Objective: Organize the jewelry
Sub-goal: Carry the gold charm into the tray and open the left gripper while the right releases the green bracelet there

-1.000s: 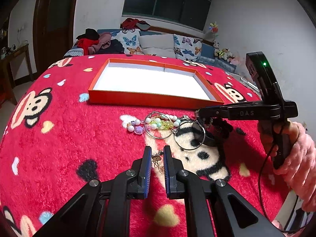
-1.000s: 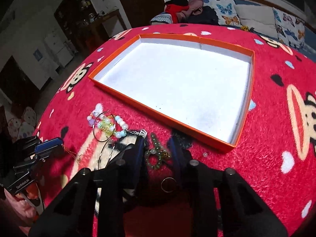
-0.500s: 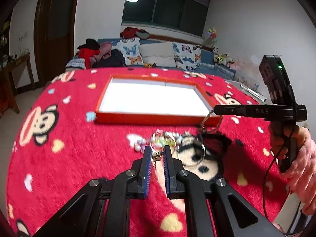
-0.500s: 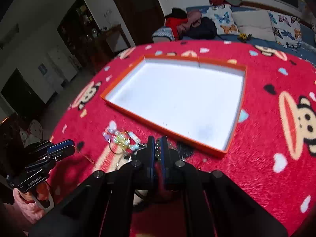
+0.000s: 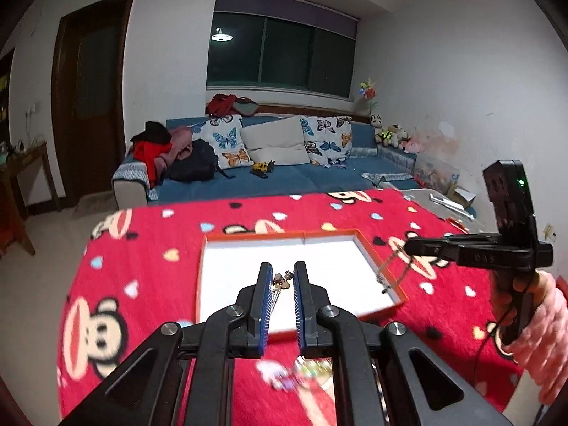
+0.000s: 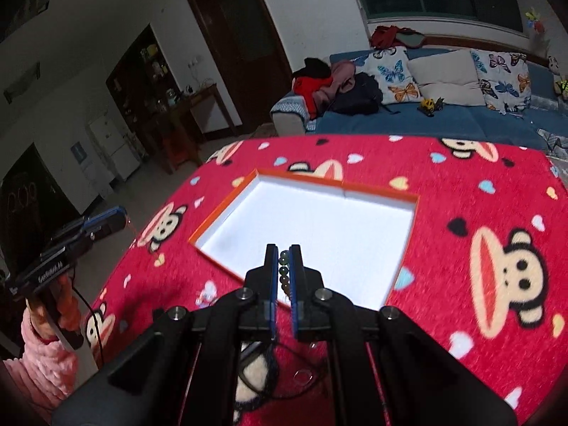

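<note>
An orange tray (image 5: 400, 293) with a bare white floor (image 6: 319, 220) lies on the red monkey-print blanket. My left gripper (image 5: 282, 270) hovers over the tray's near part, shut on a small gold charm chain (image 5: 282, 281) that dangles between its pads. My right gripper (image 6: 284, 250) is also raised above the tray's near edge and shut on a string of green beads (image 6: 284, 271). Seen from the left wrist view, the right gripper (image 5: 408, 246) stands at the tray's right side with the bead string (image 5: 390, 271) hanging below it. The left gripper (image 6: 119, 217) shows at the far left in the right wrist view.
More jewelry lies on the blanket under the grippers: a pastel bead bracelet with hoops (image 5: 301, 372), a small ring (image 6: 301, 376) and a wire hoop (image 6: 255, 387). A blue sofa (image 5: 284, 177) with pillows stands behind the table. Pink sleeves (image 5: 539, 326) hold the grippers.
Both grippers have lifted off the blanket with their pieces and now hang over the tray. The right jaws, open around the bead string a second ago, have shut on it.
</note>
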Available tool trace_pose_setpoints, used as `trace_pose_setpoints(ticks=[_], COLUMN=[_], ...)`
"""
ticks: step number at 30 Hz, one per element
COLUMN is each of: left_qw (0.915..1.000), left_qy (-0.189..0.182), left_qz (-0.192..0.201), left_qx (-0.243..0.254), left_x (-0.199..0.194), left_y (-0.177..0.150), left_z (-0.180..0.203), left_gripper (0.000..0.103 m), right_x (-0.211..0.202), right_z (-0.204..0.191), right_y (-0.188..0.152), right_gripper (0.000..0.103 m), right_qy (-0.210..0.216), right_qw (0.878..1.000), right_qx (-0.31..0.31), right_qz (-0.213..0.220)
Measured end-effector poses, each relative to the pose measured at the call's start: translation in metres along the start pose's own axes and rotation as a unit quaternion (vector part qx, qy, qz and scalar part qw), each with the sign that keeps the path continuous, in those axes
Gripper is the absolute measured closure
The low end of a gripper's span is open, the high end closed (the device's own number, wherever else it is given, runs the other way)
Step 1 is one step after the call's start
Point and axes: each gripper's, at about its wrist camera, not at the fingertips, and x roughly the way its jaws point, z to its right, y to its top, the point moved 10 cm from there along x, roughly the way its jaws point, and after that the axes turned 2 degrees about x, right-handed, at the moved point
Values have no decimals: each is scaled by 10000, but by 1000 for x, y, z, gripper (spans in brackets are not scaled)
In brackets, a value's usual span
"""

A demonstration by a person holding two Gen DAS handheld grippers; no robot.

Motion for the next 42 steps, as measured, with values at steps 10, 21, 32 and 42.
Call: trace_pose_setpoints(ticks=[10,21,32,42], left_qw=[9979,9881,9815,9818], left_qy=[-63,109,259,237], left_qz=[-641,-1509,-1872,-1865], left_qx=[13,-273,-317,-273], left_x=[87,155,176,168], left_y=[-4,-75,-101,-101], left_z=[-22,-57,-63,-56], left_gripper=[91,91,89,59], right_x=[37,60,68,33], right_z=[34,46,48,13], right_y=[-14,-37,-50,-63], right_gripper=[96,96,88,43], right_qy=[-262,-452,-674,-416], right_qw=[9989,9968,9938,9932], right_qx=[258,279,177,-554], right_qz=[-307,-603,-869,-938])
